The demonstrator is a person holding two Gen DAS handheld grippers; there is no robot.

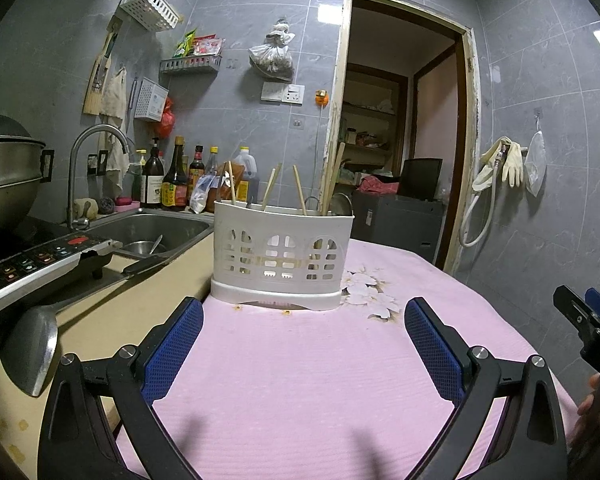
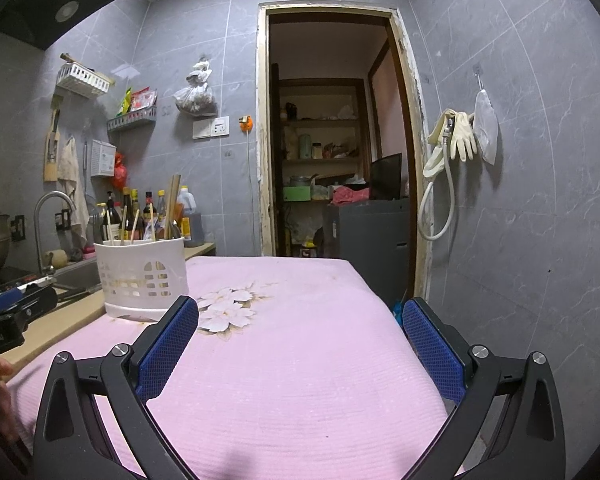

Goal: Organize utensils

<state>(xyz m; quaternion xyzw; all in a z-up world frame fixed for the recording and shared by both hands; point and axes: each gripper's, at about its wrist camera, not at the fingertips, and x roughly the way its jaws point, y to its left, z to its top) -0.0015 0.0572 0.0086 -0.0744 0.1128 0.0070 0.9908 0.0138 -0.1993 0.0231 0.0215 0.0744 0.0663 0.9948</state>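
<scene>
A white slotted utensil holder (image 1: 283,258) stands upright on the pink cloth (image 1: 300,380), straight ahead of my left gripper (image 1: 303,320). Wooden chopsticks (image 1: 299,195) and metal spoon ends (image 1: 338,203) stick out of its top. My left gripper is open and empty, a short way in front of the holder. The holder also shows in the right wrist view (image 2: 143,280), ahead to the left. My right gripper (image 2: 300,320) is open and empty above the cloth (image 2: 300,360). A metal ladle (image 1: 30,352) lies on the beige counter at the left.
A steel sink (image 1: 156,232) with a bowl and spoon sits left of the holder, behind it sauce bottles (image 1: 174,184). An induction cooker (image 1: 32,268) with a steel pot (image 1: 4,176) is at far left. A doorway (image 2: 332,152) opens ahead.
</scene>
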